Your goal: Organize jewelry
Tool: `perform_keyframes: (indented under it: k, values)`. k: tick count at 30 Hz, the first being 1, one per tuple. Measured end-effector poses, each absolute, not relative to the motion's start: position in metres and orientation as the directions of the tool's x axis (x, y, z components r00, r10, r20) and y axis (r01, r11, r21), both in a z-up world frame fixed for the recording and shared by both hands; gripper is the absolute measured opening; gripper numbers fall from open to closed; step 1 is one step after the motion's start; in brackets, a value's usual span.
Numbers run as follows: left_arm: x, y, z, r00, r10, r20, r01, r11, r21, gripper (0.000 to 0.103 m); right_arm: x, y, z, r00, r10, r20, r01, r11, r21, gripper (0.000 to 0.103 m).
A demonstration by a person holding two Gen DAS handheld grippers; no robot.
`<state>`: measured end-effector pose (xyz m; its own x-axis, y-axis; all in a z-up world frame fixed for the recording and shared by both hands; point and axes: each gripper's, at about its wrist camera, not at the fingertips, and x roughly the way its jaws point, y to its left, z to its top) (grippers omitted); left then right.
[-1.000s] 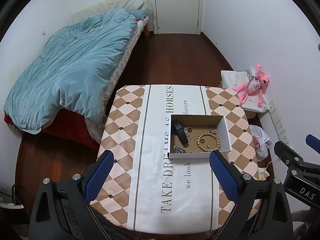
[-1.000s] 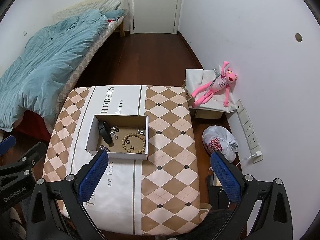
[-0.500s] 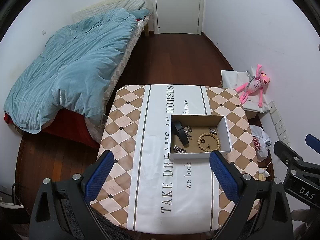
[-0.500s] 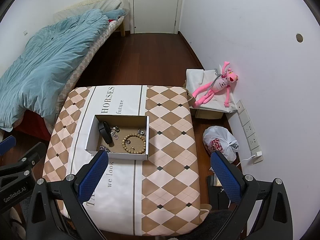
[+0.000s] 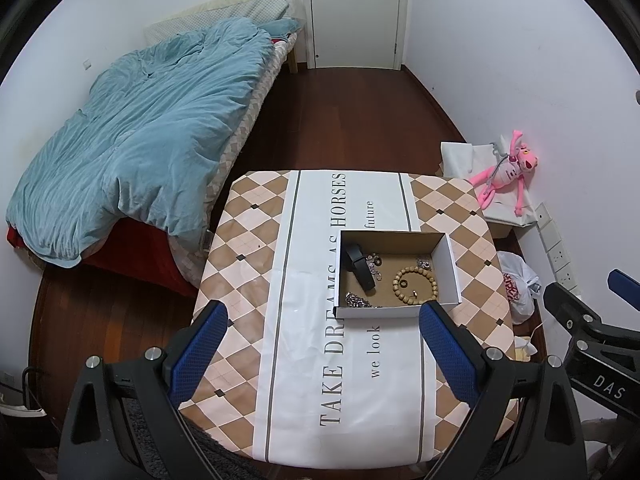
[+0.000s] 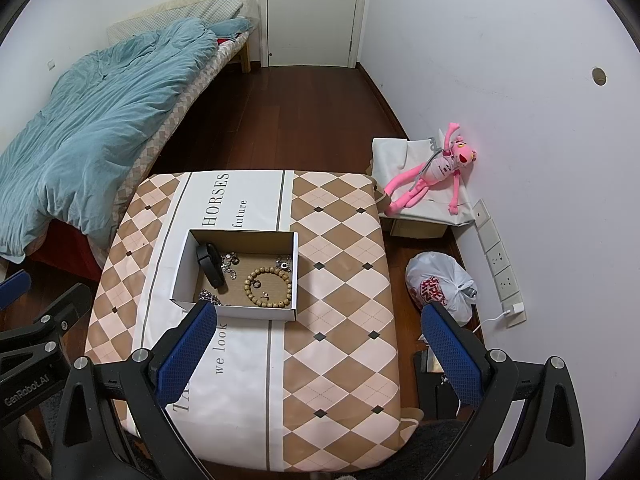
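Note:
An open cardboard box [image 5: 448, 264] [image 6: 182, 268] sits on the checked table [image 5: 248, 248] [image 6: 340, 280]. In it lie a wooden bead bracelet [image 5: 414, 282] [image 6: 267, 286], a black band [image 5: 359, 266] [image 6: 211, 264], a silver chain [image 5: 358, 301] [image 6: 210, 296] and small silver pieces [image 5: 423, 264] [image 6: 283, 262]. My left gripper [image 5: 322, 344] is open and empty, high above the table's near side. My right gripper [image 6: 320, 348] is open and empty, above the table's right part.
A bed with a blue duvet [image 5: 140, 140] stands to the left. A pink plush toy [image 6: 436, 172] lies on a white box by the right wall. A white plastic bag [image 6: 438, 286] and wall sockets [image 6: 500, 264] are beside the table. A door [image 5: 356, 12] is at the back.

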<state>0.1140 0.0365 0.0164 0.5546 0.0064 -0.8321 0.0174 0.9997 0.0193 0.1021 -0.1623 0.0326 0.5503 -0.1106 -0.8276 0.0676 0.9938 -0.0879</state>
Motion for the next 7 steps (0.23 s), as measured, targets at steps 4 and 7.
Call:
perform_keyframes:
  k: [4,7]
  values:
    - [0.113,0.0362,0.017,0.56,0.003,-0.828,0.015,1.0,0.013,0.097,0.1022,-0.1625,0.0327,0.551,-0.111,-0.827,0.066,0.994,-0.089,0.103]
    - [0.1137,0.0318,0.0188,0.566,-0.003,-0.824,0.018,1.0,0.009,0.097,0.1023,-0.1629,0.0331,0.551,-0.113,-0.827,0.068,0.994,-0.09,0.103]
